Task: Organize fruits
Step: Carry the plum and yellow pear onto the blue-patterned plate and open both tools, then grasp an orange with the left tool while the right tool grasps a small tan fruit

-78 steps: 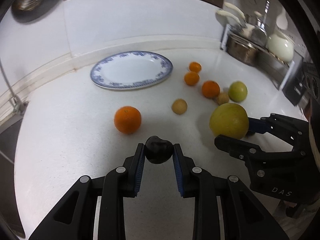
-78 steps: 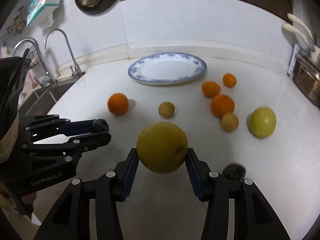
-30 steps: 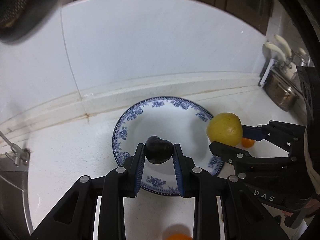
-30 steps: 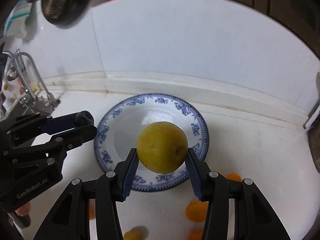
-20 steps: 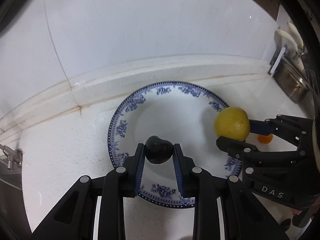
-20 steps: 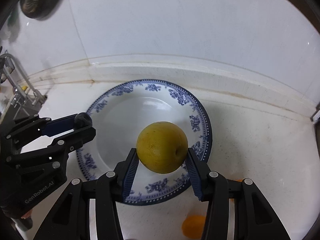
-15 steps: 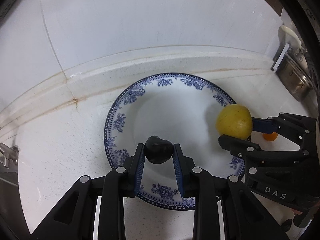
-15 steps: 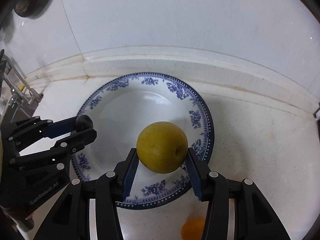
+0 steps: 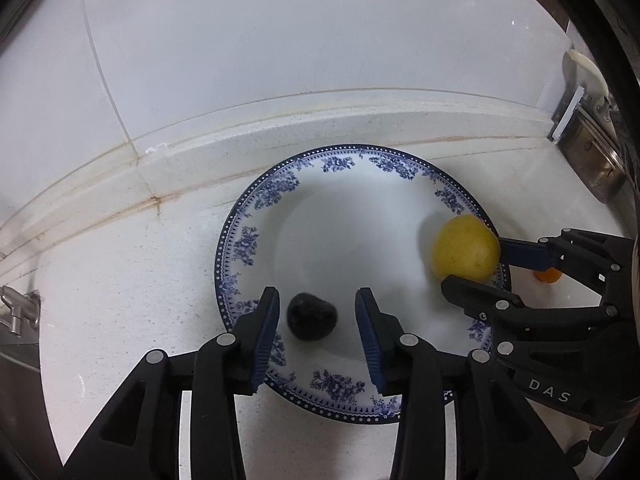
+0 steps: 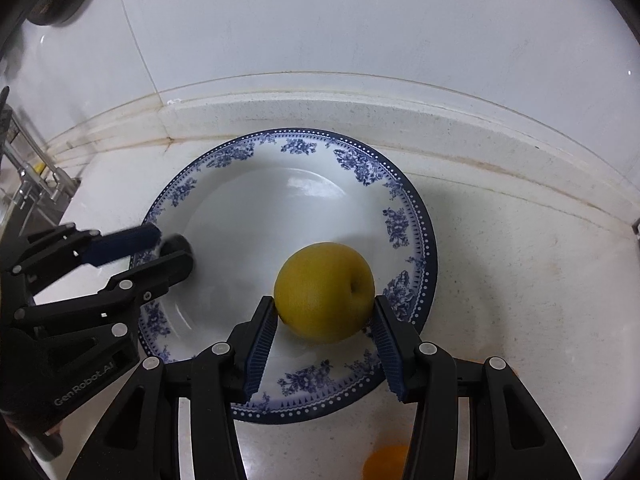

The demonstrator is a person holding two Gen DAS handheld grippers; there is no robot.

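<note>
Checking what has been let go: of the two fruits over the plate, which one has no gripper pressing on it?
The small dark fruit: it lies on the plate with gaps either side. The yellow fruit is clamped.

Dark fruit (image 9: 312, 317) and yellow pear (image 10: 324, 291) lie on blue-rimmed plate (image 10: 404, 216)

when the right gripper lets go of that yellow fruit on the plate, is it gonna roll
Probably a little. The yellow fruit is nearly round and sits near the sloped rim of the plate, so it may drift toward the centre. Its dimpled end could stop it. It looks firm in the right gripper.
</note>
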